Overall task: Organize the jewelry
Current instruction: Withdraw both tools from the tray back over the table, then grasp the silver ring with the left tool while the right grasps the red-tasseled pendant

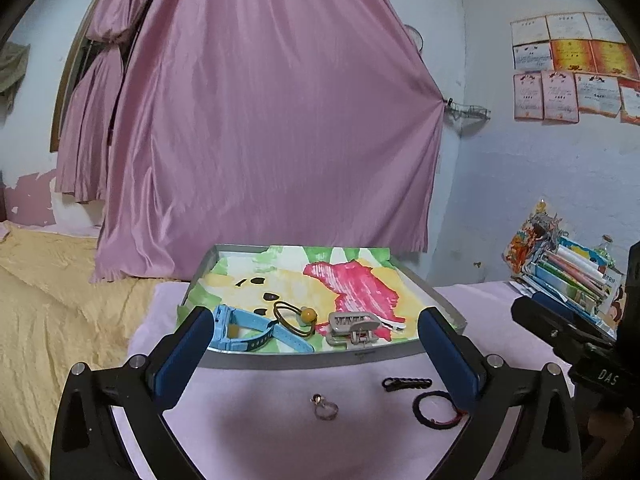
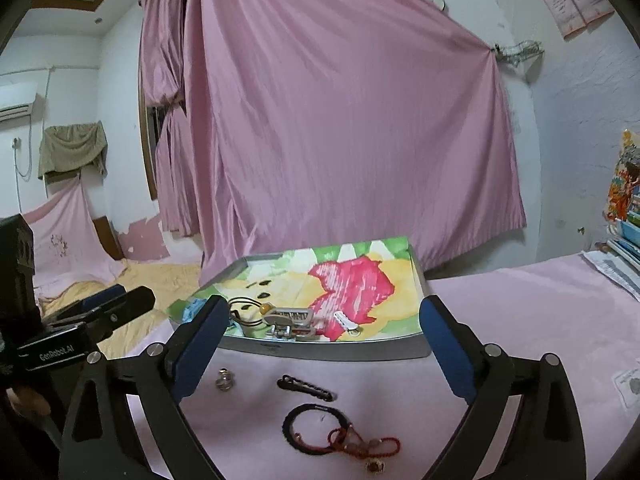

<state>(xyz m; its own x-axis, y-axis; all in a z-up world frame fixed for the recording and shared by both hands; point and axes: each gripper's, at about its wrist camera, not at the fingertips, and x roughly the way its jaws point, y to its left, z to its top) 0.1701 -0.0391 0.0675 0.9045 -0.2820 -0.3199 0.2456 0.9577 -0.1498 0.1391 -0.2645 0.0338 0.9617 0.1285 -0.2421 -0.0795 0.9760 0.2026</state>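
Left tongs (image 1: 316, 344) marked "GenRobot.AI", spread wide, empty; right tongs (image 2: 324, 332) likewise, marked "DAS".

hanging across the back wall: a pink curtain (image 1: 256, 128), bunching and tying off to a wire rack (image 1: 468, 113) at the right. peeling low on the left, pale blue-white wall (image 1: 532, 184) paint, showing pink patches. pinned high on the right, rows of certificates (image 1: 576, 68). spreading at left, a rumpled yellow bedspread (image 1: 52, 292). stacking up in the right corner, books (image 1: 568, 272). mounted at far left, an air conditioner (image 2: 16, 101), with an olive cloth (image 2: 72, 150) draping beside it.
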